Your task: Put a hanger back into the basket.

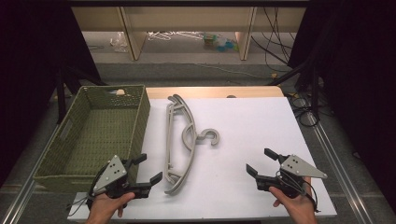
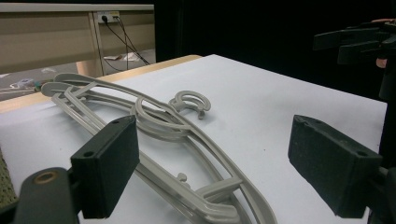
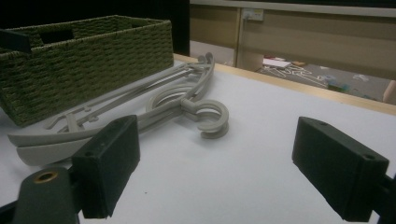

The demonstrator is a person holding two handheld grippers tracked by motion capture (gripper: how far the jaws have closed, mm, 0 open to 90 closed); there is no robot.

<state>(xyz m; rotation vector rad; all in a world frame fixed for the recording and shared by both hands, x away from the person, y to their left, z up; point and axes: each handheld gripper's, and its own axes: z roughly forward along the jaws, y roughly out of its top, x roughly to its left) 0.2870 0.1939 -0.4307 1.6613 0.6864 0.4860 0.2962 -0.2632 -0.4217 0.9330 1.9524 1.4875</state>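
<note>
Nearest me, my left hand-held gripper (image 1: pixel 144 169) hovers low over the front-left of the tabletop (image 1: pixel 261 121), jaws spread wide and holding nothing. My right hand-held gripper (image 1: pixel 259 161) sits at the front-right, also wide open and empty, pointing inward toward the middle.

Just beyond the left one lies the stack of grey hangers (image 1: pixel 180 140). As far as I can tell there are two or more nested together, flat on the white surface. Their long axis runs away from me, near end by my left jaws, far end up toward the back edge of the tabletop. The hooks (image 1: pixel 211 136) stick out sideways to the right, toward the open middle. In the left gripper view the near end of the hangers (image 2: pixel 196 186) lies between and just ahead of my jaws, close below them. In the right gripper view the hangers (image 3: pixel 140 107) sit well apart from my jaws, off to the left, with the hook curl (image 3: pixel 212 119) the closest part.

So I judge the left side is much the nearer one for a grab at the near end; the right would have to cross bare tabletop to reach the hooks.

Farther left, the green woven basket (image 1: pixel 140 116) stands alongside the hangers, its long side parallel to them and just beside them, and it looks empty.
</note>
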